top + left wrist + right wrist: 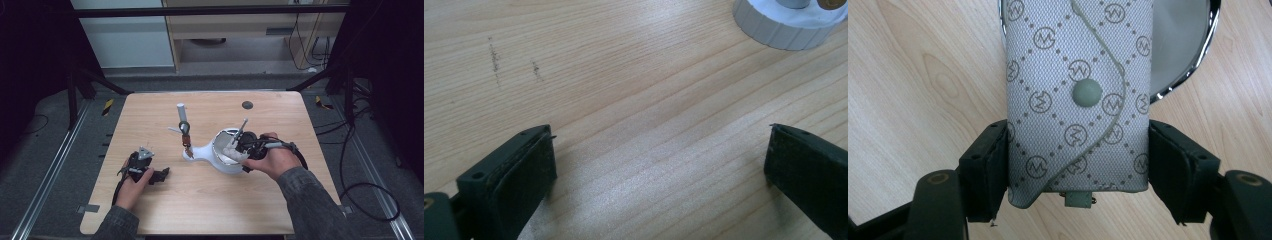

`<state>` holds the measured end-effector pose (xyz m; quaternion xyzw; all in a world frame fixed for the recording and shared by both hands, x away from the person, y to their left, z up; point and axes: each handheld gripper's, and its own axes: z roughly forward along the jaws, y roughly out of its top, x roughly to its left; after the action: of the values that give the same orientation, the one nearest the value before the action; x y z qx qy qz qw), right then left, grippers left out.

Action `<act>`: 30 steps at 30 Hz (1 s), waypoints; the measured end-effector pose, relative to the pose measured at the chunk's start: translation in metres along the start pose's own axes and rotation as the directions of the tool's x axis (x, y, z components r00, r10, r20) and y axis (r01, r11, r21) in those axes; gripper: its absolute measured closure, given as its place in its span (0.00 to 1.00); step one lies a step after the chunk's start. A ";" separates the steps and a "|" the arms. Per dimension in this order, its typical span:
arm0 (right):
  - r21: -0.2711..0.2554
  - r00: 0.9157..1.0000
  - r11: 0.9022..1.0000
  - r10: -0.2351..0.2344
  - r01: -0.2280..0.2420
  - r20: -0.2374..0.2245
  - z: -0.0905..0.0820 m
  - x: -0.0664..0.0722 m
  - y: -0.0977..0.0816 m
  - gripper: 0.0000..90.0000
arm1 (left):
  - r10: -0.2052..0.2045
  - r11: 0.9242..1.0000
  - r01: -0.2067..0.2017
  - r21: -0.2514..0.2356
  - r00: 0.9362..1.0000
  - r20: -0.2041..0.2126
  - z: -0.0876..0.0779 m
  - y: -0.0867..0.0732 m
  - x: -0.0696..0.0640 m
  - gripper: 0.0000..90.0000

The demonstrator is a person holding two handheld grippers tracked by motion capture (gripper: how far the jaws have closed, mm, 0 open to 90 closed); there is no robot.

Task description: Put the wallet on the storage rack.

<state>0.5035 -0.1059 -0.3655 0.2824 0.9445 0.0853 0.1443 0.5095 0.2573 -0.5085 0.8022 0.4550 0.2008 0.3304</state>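
Patterned pouch (pixel 1078 100), long axis along jaws

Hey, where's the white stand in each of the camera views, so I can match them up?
High view: white stand at the table's centre, between the hands.
Left gripper view: its ribbed round base in the top right corner.
Right gripper view: its chrome rim at upper right, behind the grey patterned pouch.
Shared landmark: the light wood table.
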 end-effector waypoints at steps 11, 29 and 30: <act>0.038 1.000 0.999 0.011 -0.010 -0.016 0.011 -0.005 0.011 0.34 | 0.001 1.000 -0.001 -0.003 1.000 0.002 0.000 0.000 0.000 0.00; 0.041 0.999 0.999 0.026 -0.024 -0.030 0.016 -0.009 0.021 0.34 | 0.004 1.000 -0.004 -0.002 1.000 0.004 0.000 0.000 -0.001 0.00; 0.040 0.999 0.999 0.023 -0.022 -0.027 0.017 -0.010 0.022 0.34 | 0.004 1.000 -0.004 -0.002 1.000 0.004 0.000 0.000 -0.001 0.00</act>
<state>0.5277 -0.0920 -0.3738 0.2945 0.9447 0.0720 0.1247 0.5097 0.2564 -0.5086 0.8032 0.4526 0.2003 0.3315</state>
